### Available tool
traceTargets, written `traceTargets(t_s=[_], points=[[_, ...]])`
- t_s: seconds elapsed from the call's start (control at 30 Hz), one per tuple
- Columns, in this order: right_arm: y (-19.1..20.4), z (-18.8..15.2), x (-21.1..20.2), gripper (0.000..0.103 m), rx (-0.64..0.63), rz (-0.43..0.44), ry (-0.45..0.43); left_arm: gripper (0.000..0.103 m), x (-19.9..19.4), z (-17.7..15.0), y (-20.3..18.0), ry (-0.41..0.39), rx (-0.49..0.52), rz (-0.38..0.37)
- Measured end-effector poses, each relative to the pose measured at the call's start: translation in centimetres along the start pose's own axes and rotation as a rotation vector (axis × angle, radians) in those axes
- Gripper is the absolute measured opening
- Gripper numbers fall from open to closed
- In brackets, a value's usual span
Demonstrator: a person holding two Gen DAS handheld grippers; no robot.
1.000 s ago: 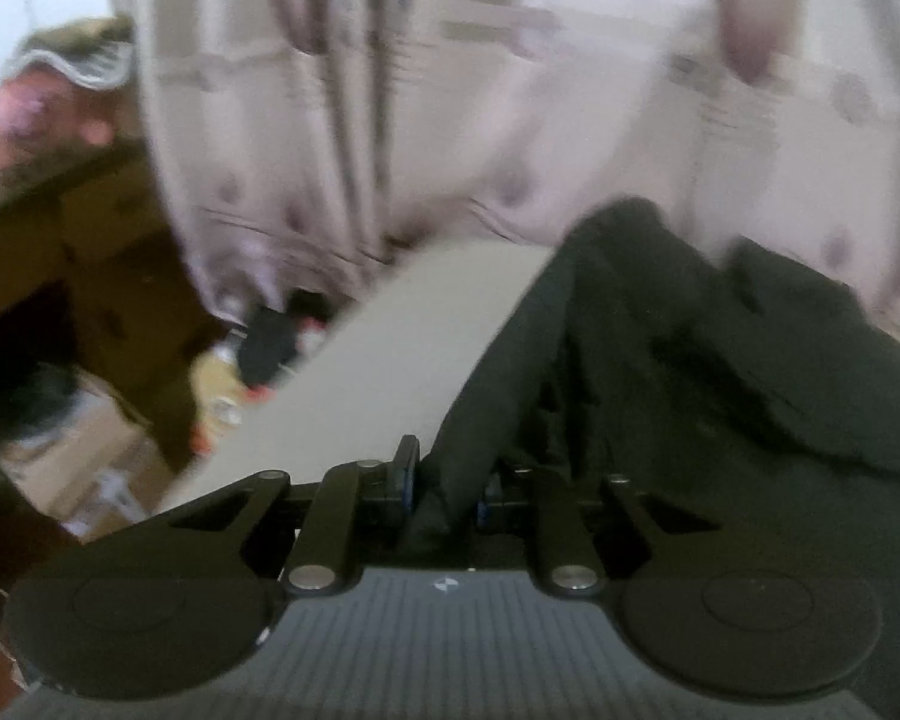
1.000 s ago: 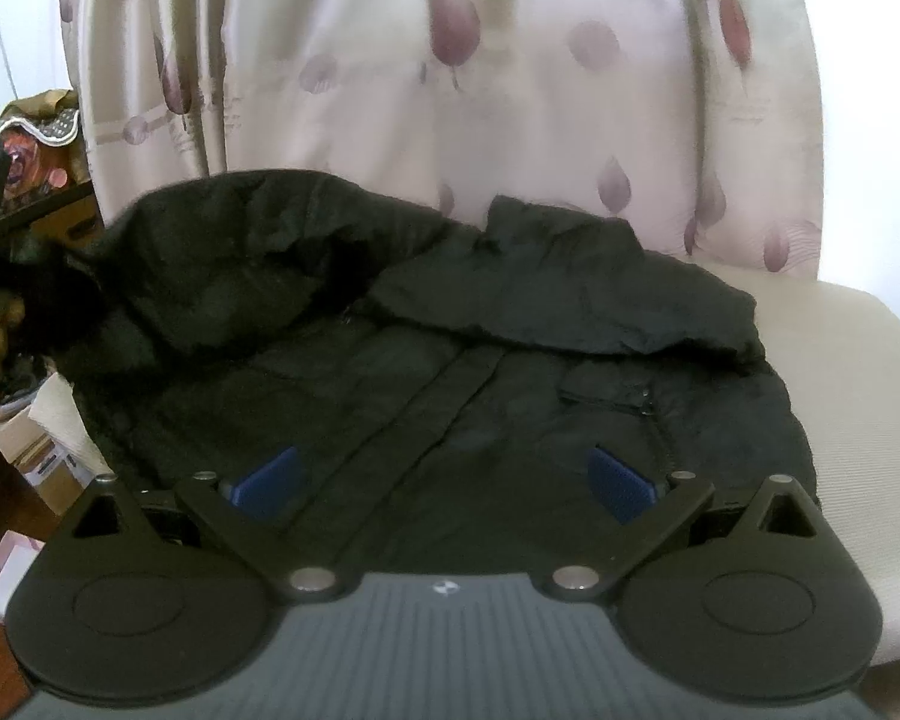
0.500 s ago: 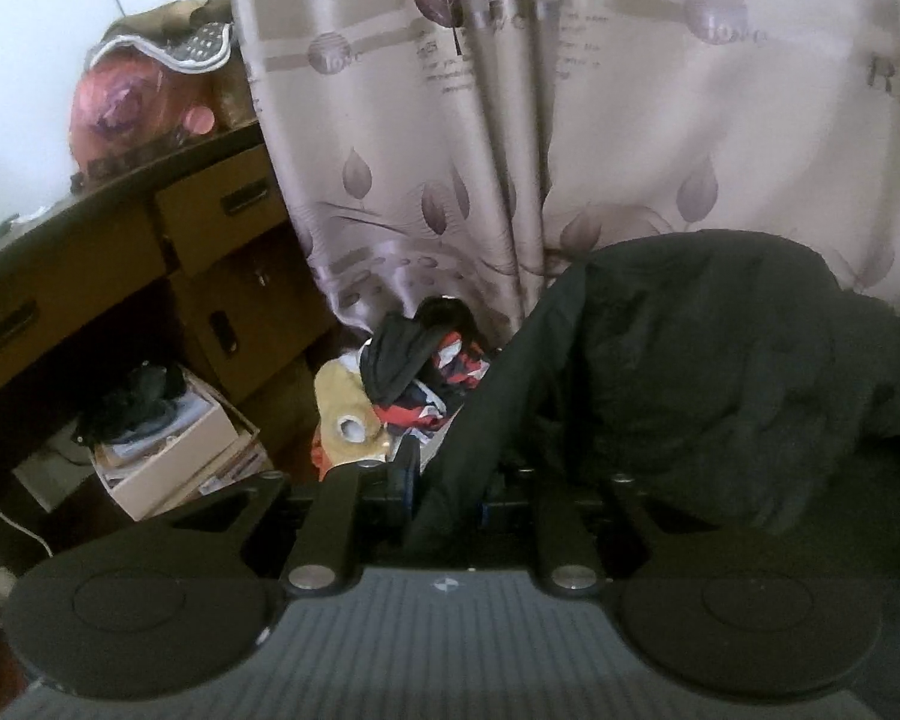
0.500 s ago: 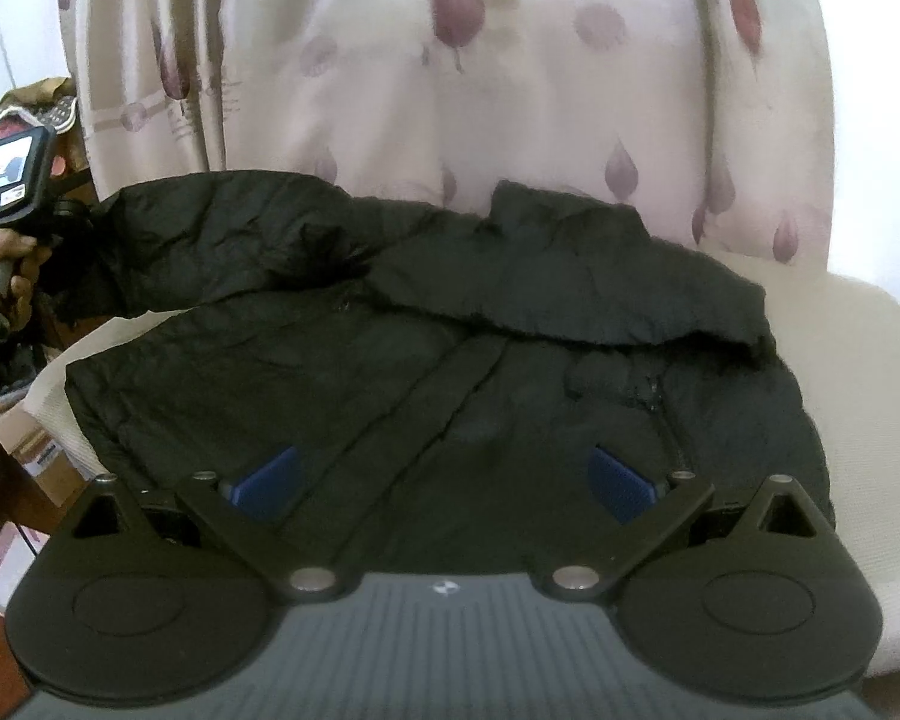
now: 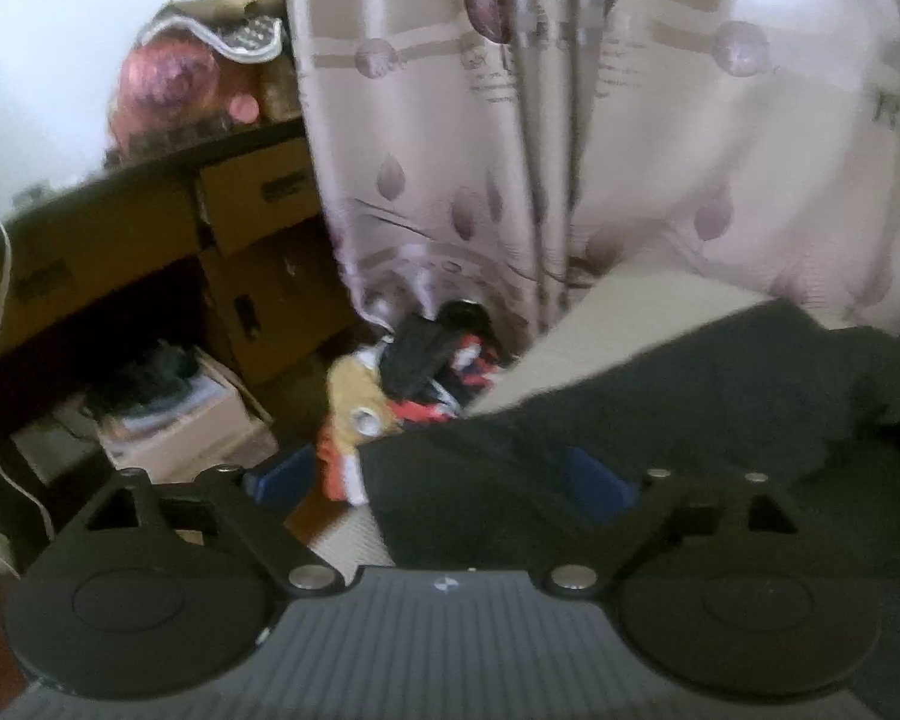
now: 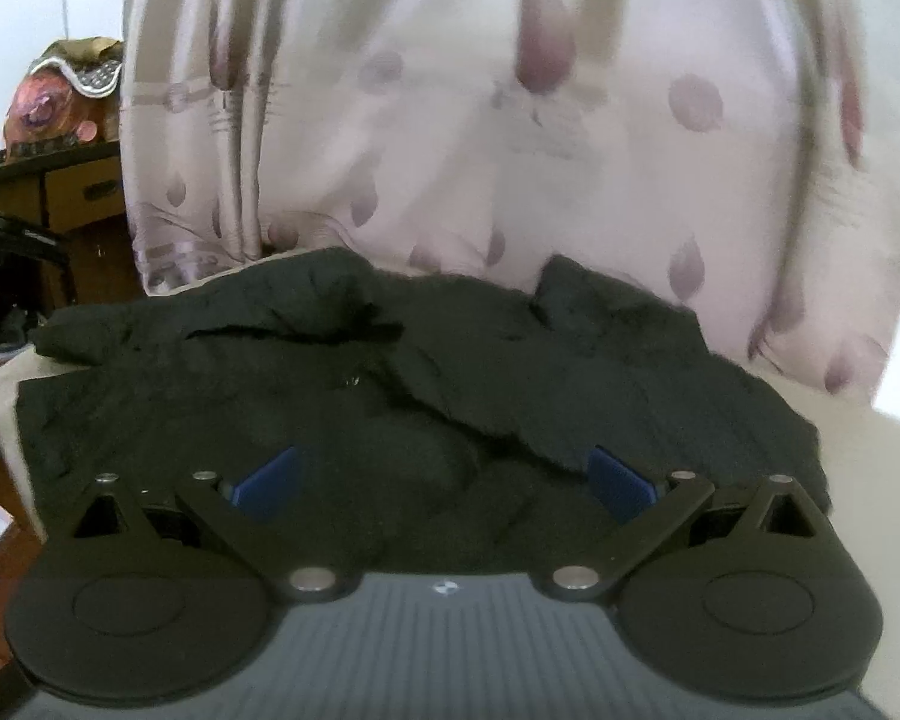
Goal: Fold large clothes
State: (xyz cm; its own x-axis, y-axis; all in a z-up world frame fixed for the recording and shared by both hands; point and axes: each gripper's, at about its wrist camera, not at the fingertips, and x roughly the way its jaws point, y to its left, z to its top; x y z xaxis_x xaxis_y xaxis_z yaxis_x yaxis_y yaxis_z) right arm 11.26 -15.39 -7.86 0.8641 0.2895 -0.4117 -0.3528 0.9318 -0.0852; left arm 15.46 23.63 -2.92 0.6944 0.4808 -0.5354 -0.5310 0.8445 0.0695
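Observation:
A large black jacket (image 6: pixel 426 384) lies spread on a cream cushioned surface (image 6: pixel 858 468), its upper part rumpled near the curtain. In the left wrist view the jacket's left edge (image 5: pixel 630 420) lies flat below my left gripper (image 5: pixel 444 483). That gripper's jaws are opening, and its blue pads (image 5: pixel 594 480) stand wide apart without pressing the cloth. My right gripper (image 6: pixel 444 483) hovers over the jacket's front, open, with its blue pads (image 6: pixel 267 480) apart and only the cloth beneath them.
A pale curtain (image 6: pixel 510 120) with purple leaf prints hangs behind the surface. To the left stand a brown desk with drawers (image 5: pixel 150 252), boxes of papers (image 5: pixel 174 420) and a heap of coloured clothes (image 5: pixel 414 384) on the floor.
My left gripper was shut on the jacket's edge and has now spread wide, letting the cloth drop flat. My right gripper moved closer over the jacket and stayed open.

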Motion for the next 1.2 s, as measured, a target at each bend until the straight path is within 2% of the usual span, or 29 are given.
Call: traceTargets(t_s=[0.13,0.3,0.4,0.57,0.6,0.63,0.67,0.7,0.73,0.83,0.9,1.0,1.1,1.2], points=[[0.2,0.6,4.2,0.103,-0.051,-0.001,-0.020,0.089,-1.4,-2.7,-1.8,0.043,-0.025,-0.110],[0.7,1.6,10.1,0.103,-0.133,-0.084,0.014,0.091,-5.4,-5.9,-3.2,-0.007,-0.044,-0.194],[2.1,1.9,12.5,0.103,-0.245,-0.118,0.006,0.095,-7.3,-7.7,-3.8,-0.011,-0.035,-0.229],[4.1,1.3,17.2,0.102,-0.415,-0.160,0.054,0.095,-8.3,-9.7,-4.4,0.057,-0.016,-0.275],[4.0,1.4,18.2,0.099,-0.421,-0.175,0.057,0.095,-8.4,-9.9,-4.6,0.067,-0.006,-0.281],[3.6,1.6,18.7,0.069,-0.407,-0.177,0.060,0.095,-8.5,-10.0,-4.8,0.072,0.005,-0.285],[2.9,2.0,19.2,0.020,-0.378,-0.171,0.083,0.095,-8.7,-10.1,-5.0,0.070,0.012,-0.286],[1.8,2.5,19.6,0.013,-0.328,-0.182,0.121,0.095,-9.0,-10.2,-5.1,0.066,0.019,-0.289],[0.4,3.0,19.2,0.013,-0.266,-0.206,0.119,0.095,-9.4,-10.3,-5.1,0.060,0.026,-0.294],[-4.8,4.4,14.2,0.013,-0.093,-0.269,0.003,0.097,-10.0,-10.3,-5.2,0.049,0.034,-0.305],[-8.9,4.9,8.8,0.013,0.030,-0.304,-0.082,0.099,-10.1,-10.2,-5.2,0.051,0.027,-0.319],[-14.9,4.1,-1.6,0.013,0.136,-0.425,-0.198,0.099,-10.0,-10.2,-5.5,0.071,0.018,-0.337],[-19.9,1.5,-10.0,0.013,0.212,-0.577,-0.235,0.099,-10.5,-10.1,-6.3,0.065,0.026,-0.355],[-24.8,-2.4,-15.2,0.013,0.333,-0.665,-0.188,0.099,-11.4,-10.3,-7.5,0.047,0.062,-0.372]])
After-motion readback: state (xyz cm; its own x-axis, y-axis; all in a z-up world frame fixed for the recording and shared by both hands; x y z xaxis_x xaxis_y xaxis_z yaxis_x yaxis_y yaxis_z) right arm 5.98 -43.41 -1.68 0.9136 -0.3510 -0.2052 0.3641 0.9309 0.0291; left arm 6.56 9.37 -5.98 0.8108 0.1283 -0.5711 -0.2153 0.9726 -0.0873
